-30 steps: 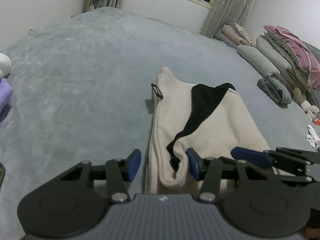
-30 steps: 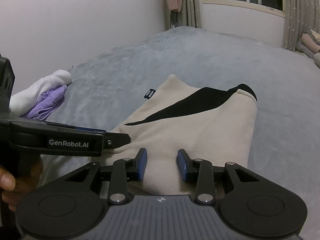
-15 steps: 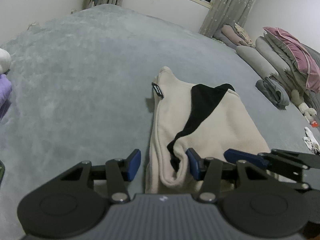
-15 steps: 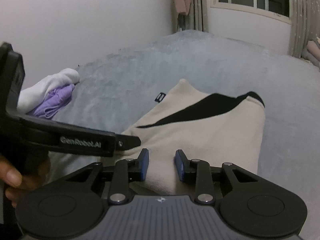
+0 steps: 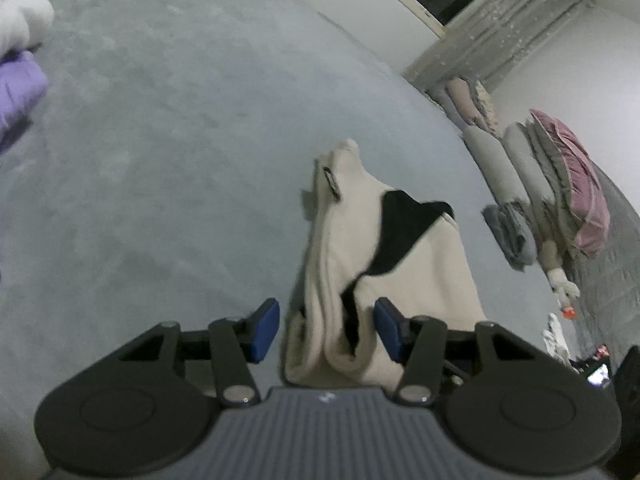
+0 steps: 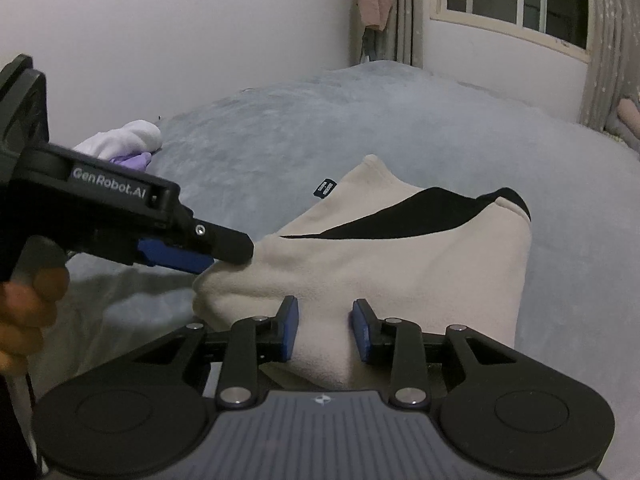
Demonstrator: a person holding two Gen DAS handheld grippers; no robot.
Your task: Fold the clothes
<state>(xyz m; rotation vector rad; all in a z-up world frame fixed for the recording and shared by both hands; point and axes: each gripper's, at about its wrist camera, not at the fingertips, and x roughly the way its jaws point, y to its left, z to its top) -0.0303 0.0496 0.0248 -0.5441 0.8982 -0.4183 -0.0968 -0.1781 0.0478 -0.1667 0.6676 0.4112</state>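
A cream fleece garment (image 5: 424,280) with a black panel lies lengthwise on the grey bed cover (image 5: 160,160). Its near end is bunched between the blue pads of my left gripper (image 5: 325,330), which is shut on that thick fold. In the right wrist view the left gripper (image 6: 224,256) comes in from the left, holding the garment's (image 6: 420,264) near corner a little above the bed, with a shadow beneath. My right gripper (image 6: 326,328) is shut on a fold of the same near edge, the fabric pinched between its pads.
White and purple clothes (image 6: 128,142) are piled at the bed's left edge by the wall. Grey bolsters, a pink quilt (image 5: 568,176) and a folded grey cloth (image 5: 512,232) line the right side. A hand (image 6: 28,308) holds the left gripper's handle.
My left gripper has rolled and shifted, and in the right wrist view it has risen, lifting the garment's corner with it. The right gripper has barely moved.
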